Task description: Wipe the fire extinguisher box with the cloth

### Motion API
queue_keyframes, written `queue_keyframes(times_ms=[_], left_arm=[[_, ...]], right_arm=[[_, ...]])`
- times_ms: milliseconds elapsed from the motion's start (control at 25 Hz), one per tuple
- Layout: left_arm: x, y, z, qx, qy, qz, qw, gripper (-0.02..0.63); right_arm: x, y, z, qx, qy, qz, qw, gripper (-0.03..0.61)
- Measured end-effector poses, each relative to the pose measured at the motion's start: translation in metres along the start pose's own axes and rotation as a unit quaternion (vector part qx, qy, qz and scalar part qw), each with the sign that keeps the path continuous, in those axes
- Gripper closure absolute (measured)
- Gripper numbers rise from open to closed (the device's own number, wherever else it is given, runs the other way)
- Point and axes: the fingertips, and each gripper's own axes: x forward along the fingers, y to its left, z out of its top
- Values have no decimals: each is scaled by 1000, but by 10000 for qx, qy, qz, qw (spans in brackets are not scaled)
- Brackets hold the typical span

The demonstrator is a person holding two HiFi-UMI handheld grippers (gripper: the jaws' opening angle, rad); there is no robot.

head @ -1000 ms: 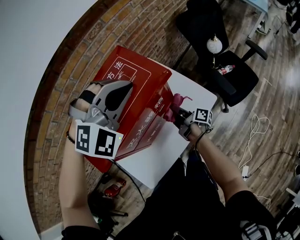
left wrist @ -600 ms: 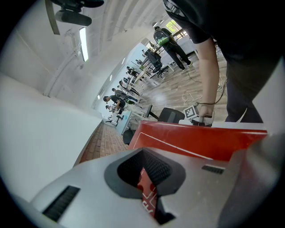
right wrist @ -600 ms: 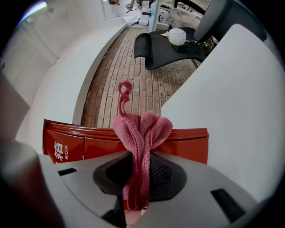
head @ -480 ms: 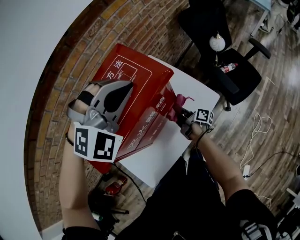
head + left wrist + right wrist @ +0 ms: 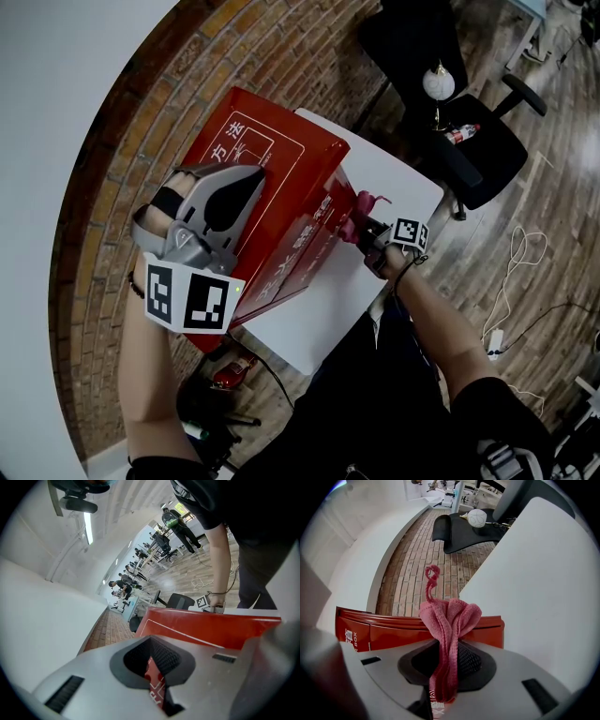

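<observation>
Slippage threatens: the bunched pink fabric cloth point(image 5: 450, 620), pinched in the jaws of the right gripper point(image 5: 372, 238), meets the red metal fire extinguisher box point(image 5: 281, 155) at its front. The left gripper point(image 5: 228, 199), jaws closed empty, apparently braces the box's top. A loose wad could pull free.

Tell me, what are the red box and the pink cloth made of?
The fire extinguisher box: likely painted metal, maybe hard plastic; smooth, slightly shiny red faces with crisp edges.
The cloth: soft pink fabric, matte; ribbed weave, stitched hem and floppy folds show.

Part of fire extinguisher box point(image 5: 302, 161) behind left gripper point(image 5: 255, 174)
</observation>
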Motion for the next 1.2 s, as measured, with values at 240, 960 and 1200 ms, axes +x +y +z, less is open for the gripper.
queue_keyframes(times_ms=[240, 960, 1200], left_arm=[[1, 0, 0, -5, 2, 2, 10000, 583], [1, 0, -1, -17, 15, 2, 10000, 583], [1, 0, -1, -14, 17, 3, 10000, 583]], right_arm=[[3, -19, 2, 22, 15, -142, 9999, 477], [11, -80, 4, 50, 44, -764, 9971, 477], [13, -98, 4, 36, 33, -993, 9950, 477]])
